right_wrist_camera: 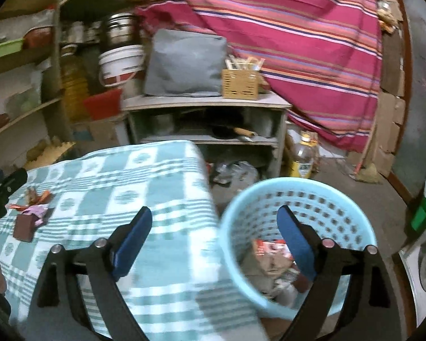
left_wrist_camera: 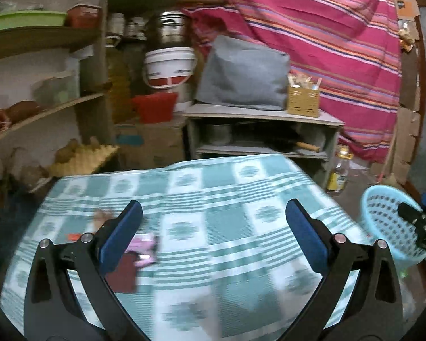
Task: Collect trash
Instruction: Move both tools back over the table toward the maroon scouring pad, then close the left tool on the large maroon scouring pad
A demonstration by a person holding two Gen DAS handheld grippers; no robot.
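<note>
Both your grippers, left gripper (left_wrist_camera: 213, 228) and right gripper (right_wrist_camera: 214, 234), have fingers apart, holding nothing. Some trash sits in the basket (right_wrist_camera: 352, 213). Wrappers (right_wrist_camera: 32, 211) remain on the worktop (right_wrist_camera: 122, 182).

Black left claw (left_wrist_camera: 213, 227), blue pads (left_wrist_camera: 122, 236), silver pivot screws (left_wrist_camera: 86, 237)

We face a striped pink cloth (left_wrist_camera: 312, 28) hung at twelve to two o'clock. Below it at twelve stands a grey shelf unit (left_wrist_camera: 264, 130) carrying a grey cushion (left_wrist_camera: 241, 74) and a wicker box (left_wrist_camera: 303, 101). Wooden shelves (left_wrist_camera: 42, 65) crowd ten o'clock, with a white bucket (left_wrist_camera: 169, 68) beside them. The floor (right_wrist_camera: 383, 199) is bare grey.
</note>
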